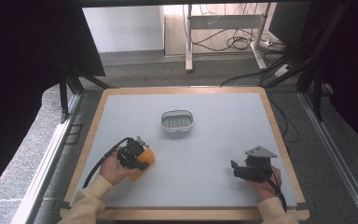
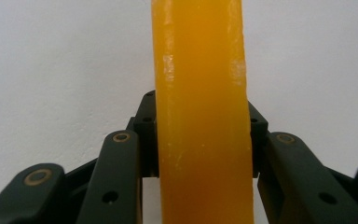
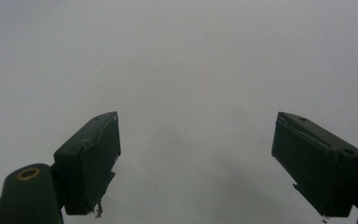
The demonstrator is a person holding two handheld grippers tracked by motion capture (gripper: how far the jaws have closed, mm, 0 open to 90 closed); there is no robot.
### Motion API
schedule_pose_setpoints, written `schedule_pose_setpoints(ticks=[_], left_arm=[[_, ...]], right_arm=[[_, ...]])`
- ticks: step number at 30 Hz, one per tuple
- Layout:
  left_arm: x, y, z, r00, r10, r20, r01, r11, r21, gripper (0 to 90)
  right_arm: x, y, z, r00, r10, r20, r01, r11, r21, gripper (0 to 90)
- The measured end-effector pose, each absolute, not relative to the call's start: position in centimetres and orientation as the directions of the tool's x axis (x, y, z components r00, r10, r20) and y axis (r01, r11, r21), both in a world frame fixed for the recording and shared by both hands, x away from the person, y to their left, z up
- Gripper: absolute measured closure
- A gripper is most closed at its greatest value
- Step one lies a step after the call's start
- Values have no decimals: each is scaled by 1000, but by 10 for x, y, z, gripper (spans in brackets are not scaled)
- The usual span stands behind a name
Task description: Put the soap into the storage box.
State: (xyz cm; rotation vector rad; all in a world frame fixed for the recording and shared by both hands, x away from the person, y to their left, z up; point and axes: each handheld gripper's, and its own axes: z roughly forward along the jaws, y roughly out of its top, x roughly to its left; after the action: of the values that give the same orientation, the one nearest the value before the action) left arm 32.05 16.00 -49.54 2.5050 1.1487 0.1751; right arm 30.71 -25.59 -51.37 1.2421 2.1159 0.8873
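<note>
High view: my left gripper (image 1: pixel 140 158) sits on the near-left side of the white dish (image 1: pixel 177 121), well apart from it, clenched on an orange block (image 1: pixel 144 161). The dish is a small oval with a slotted floor, perhaps a soap dish, alone mid-table. My right gripper (image 1: pixel 242 170) rests on the dish's near-right side, equally far off, holding nothing. The table (image 1: pixel 214 140) is pale grey matte with a wooden rim; beyond its far edge lie grey carpet, a desk frame and loose cables, with dark curtains at both sides.

Left gripper view: the block (image 2: pixel 200 116) stands between my jaws, pinched on its two broad faces. Waxy, slightly glossy, faint scuffs; I judge it a soap-like bar, light, firm but dentable, likely slippery. Holding it across the flat faces near the middle seems best.

Right gripper view: my right gripper (image 3: pixel 196 158) has its jaws spread wide, nothing between them, bare grey table beneath.
</note>
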Motion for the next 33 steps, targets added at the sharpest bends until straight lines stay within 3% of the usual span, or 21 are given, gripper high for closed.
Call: schedule_pose_setpoints(ticks=[19,33], left_arm=[[314,181,-470,661,747,-75,685,-559,468,619],[312,182,-465,685,728,-41,644,-578,502,619]], right_arm=[[305,-258,-509,-424,898,-121,514,348,784,166],[306,-258,-510,-431,895,-117,518,352,780,166]])
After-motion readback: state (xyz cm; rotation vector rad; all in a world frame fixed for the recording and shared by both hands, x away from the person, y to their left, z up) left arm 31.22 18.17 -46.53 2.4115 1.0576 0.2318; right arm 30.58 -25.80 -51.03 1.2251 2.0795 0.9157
